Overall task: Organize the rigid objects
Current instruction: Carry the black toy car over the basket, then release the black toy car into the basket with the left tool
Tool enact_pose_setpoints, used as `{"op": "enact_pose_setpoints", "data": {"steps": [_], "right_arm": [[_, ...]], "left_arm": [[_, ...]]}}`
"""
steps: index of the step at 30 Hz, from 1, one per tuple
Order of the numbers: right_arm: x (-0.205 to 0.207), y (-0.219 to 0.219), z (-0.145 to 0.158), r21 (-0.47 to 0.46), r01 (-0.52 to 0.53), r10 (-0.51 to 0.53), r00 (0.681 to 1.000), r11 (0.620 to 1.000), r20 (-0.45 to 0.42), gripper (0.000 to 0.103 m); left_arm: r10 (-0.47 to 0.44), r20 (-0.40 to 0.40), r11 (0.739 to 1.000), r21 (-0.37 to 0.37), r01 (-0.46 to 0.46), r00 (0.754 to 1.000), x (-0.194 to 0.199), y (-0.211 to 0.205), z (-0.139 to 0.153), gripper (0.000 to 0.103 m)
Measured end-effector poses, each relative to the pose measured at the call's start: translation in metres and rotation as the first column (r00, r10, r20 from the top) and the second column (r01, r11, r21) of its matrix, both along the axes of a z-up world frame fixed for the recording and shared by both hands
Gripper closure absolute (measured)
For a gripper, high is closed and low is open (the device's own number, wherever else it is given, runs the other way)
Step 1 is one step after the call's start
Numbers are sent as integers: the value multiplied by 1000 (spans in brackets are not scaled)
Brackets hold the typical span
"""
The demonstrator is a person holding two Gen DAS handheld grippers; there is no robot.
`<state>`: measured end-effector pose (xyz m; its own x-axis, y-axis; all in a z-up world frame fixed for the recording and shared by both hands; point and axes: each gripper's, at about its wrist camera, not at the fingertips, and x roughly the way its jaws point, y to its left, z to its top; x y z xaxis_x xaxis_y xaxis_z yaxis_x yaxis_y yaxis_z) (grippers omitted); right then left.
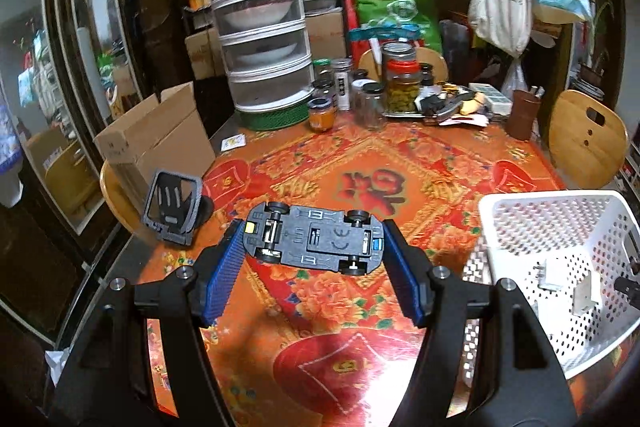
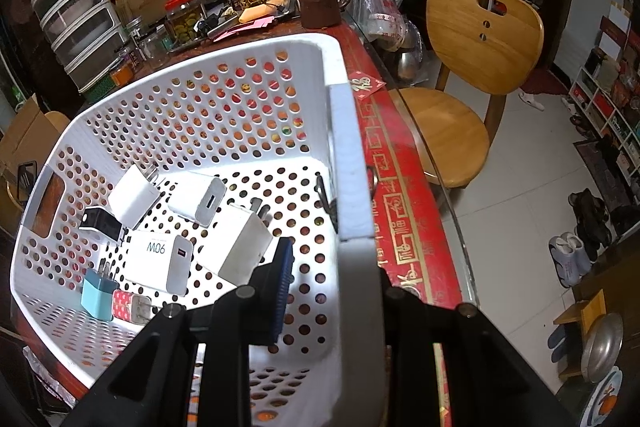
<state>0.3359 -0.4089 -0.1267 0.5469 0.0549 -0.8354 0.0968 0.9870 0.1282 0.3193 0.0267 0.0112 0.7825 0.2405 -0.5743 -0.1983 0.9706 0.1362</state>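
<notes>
The left hand-held gripper sits about half open, and it's clamped on one toy car, belly up, so you see the grey chassis and all four wheels. The blue pads press on the car's nose and tail, and the car hangs in the air over the middle of the counter, not touching the red flowery cloth.

The right hand-held gripper is nearly closed, pinching the right-hand wall of the one white perforated basket. One blue pad is inside the basket; the other is hidden behind the wall, so I can't see it at all.

The basket stands by the counter's right edge. Inside it I count four white chargers, one black one, one light blue one and one pink patterned one. From the left wrist view only two of the white ones show, the rest cut off by the rim.

Near the left edge there's one dark grey frame-shaped holder lying on the counter, hard to say what it is. A cardboard box stands beside it. The far edge is a crowd of jars and a stacked food cover; too jumbled to count properly.
</notes>
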Motion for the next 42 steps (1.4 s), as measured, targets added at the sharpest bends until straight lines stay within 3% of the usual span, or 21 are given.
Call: {"op": "enact_pose_setpoints", "data": {"steps": [15,26,35,42], "right_arm": [[-2,0,-1,11,-3,3,1000,1000,1,76],[-2,1,-1,9,-6,6,1000,1000,3,76],[-2,1,0,9,-6,6,1000,1000,3,76],[-2,1,-1,9,-5,5,1000,1000,2,76]], "left_arm": [[-208,-58,978,-23,207,976,-8,-116,-16,39],[-312,-152,950,-32,311,938,2,-178,-43,39],[-338,-251,940,-41,339,907,25,-215,-83,38],[-334,-287,941,-44,336,898,34,-220,-98,38]]}}
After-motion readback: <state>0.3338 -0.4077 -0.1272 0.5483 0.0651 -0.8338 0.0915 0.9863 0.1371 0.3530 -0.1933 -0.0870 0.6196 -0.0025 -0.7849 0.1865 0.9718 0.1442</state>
